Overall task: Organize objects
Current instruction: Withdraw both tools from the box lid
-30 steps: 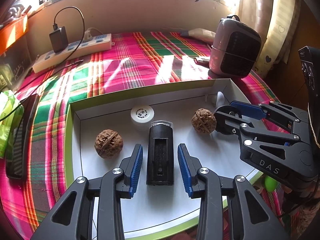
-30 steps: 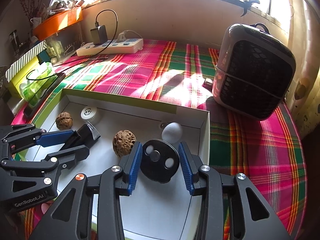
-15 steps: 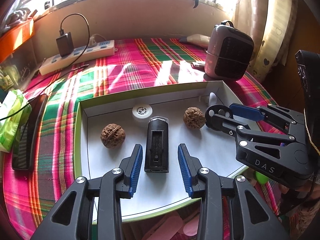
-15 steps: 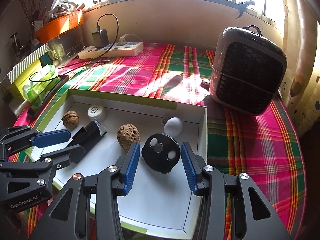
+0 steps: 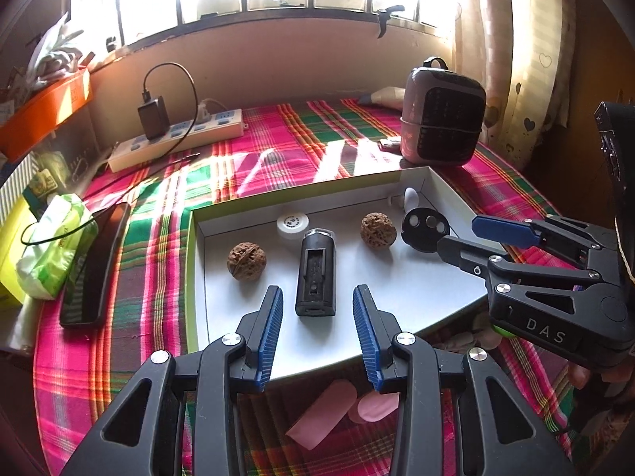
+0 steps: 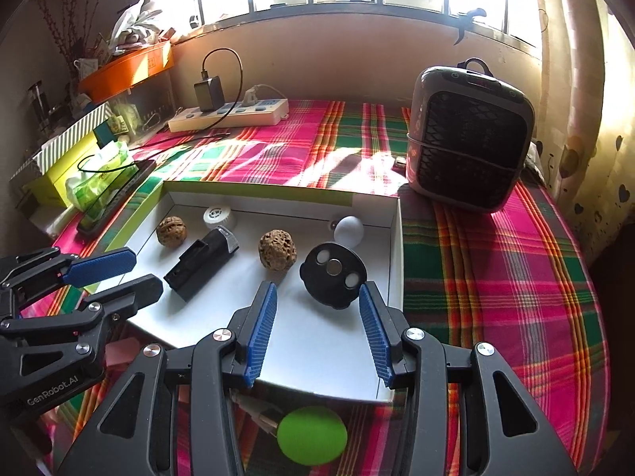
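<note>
A white box lid [image 5: 432, 297] [image 6: 329, 341] with a green rim lies on the plaid cloth. In it lie a black rectangular device [image 5: 315, 275] [image 6: 202, 261], a smooth walnut [image 5: 246, 260] [image 6: 171, 231], a rough walnut [image 5: 378, 229] [image 6: 278, 249], a white round cap [image 5: 293, 223] [image 6: 216, 216], a black disc with three spots [image 5: 424, 229] [image 6: 333, 273] and a white egg shape [image 6: 349, 230]. My left gripper [image 5: 317, 331] is open and empty, just short of the black device. My right gripper [image 6: 317, 329] is open and empty, just short of the black disc.
A grey heater [image 6: 468, 135] stands at the back right. A power strip with a charger [image 5: 174, 135] lies at the back. A phone [image 5: 95, 265] and a tissue pack [image 5: 55, 246] lie left. A green ball [image 6: 311, 434] and pink pieces [image 5: 321, 412] lie near the lid's front edge.
Both grippers have drawn back and up from the lid. The right gripper has opened off the black disc, which now lies free. The left stays open.
</note>
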{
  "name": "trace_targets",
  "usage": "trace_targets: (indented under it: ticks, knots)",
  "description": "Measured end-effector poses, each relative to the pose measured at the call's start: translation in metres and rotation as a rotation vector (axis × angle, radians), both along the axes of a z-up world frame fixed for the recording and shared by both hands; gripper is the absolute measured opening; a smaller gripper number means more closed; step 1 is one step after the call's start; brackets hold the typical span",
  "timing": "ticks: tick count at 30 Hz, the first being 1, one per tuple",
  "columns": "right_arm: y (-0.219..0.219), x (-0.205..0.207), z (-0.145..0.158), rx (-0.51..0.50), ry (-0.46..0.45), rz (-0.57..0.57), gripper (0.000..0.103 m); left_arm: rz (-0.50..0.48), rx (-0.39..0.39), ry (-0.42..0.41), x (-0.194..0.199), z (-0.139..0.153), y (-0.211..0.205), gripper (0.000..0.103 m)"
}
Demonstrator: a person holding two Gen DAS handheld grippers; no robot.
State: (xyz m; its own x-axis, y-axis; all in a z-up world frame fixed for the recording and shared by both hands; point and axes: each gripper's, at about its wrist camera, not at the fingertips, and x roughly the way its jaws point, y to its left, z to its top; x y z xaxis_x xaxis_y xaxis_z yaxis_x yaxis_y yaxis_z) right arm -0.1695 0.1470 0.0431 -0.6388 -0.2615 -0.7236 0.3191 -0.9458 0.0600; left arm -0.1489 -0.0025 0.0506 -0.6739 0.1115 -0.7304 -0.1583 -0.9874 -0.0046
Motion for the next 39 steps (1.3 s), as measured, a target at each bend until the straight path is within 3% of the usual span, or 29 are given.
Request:
trace_targets:
  ticks: [13, 23, 39]
  knots:
    - [0.006, 0.036, 0.006, -0.018, 0.04, 0.001, 0.045, 0.026, 0.014, 0.033, 0.034, 0.005, -0.006, 0.035]
    - [0.017, 0.058, 0.007, -0.036, 0.068, -0.018, 0.051, 0.052, 0.071, 0.044, 0.061, 0.006, -0.024, 0.035]
    - [0.026, 0.082, -0.004, -0.038, 0.058, -0.019, 0.051, 0.011, 0.127, -0.021, 0.077, -0.021, -0.042, 0.039]
